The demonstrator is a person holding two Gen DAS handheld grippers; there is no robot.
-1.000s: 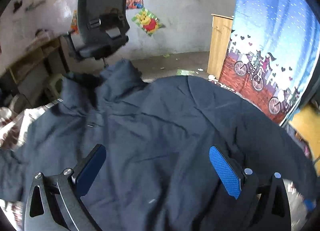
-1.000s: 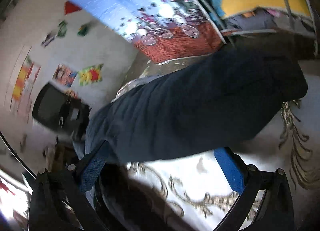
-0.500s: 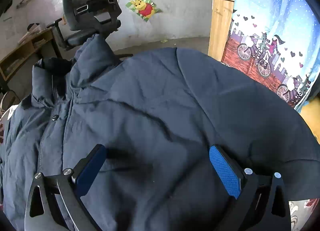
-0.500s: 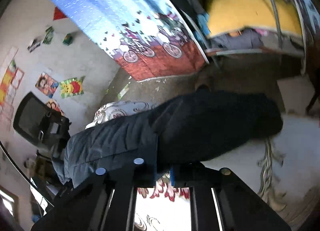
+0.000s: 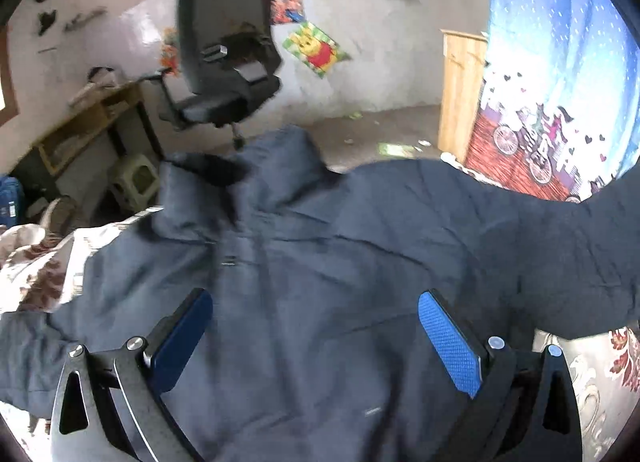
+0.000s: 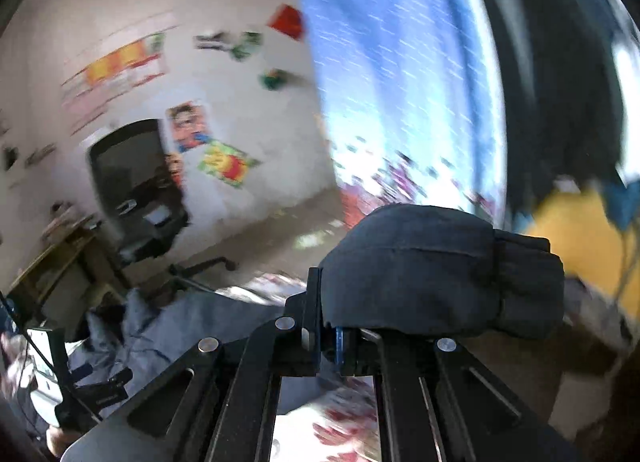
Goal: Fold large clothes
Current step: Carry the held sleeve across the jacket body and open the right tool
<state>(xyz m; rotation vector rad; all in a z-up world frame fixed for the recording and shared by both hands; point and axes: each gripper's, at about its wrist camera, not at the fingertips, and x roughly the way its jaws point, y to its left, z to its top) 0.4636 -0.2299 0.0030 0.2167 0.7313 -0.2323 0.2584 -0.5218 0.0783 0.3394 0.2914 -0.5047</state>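
Note:
A large dark navy padded jacket (image 5: 320, 270) lies spread on a floral bedcover, collar towards the far side. My left gripper (image 5: 316, 338) hovers open above the jacket's body, blue pads wide apart and empty. In the right wrist view my right gripper (image 6: 330, 336) is shut on the jacket's sleeve cuff (image 6: 440, 274), which bulges above the jaws, lifted off the bed. The same sleeve (image 5: 580, 262) rises at the right edge of the left wrist view.
The floral bedcover (image 5: 36, 266) shows around the jacket. A black office chair (image 5: 224, 66) and a wooden desk (image 5: 84, 118) stand by the far wall. A wooden cabinet (image 5: 460, 90) and a blue bicycle-print curtain (image 5: 560, 82) are on the right.
My right gripper closed on the sleeve cuff and lifted it off the bed, swinging upward. My left gripper dipped close to the jacket and pulled back, staying open.

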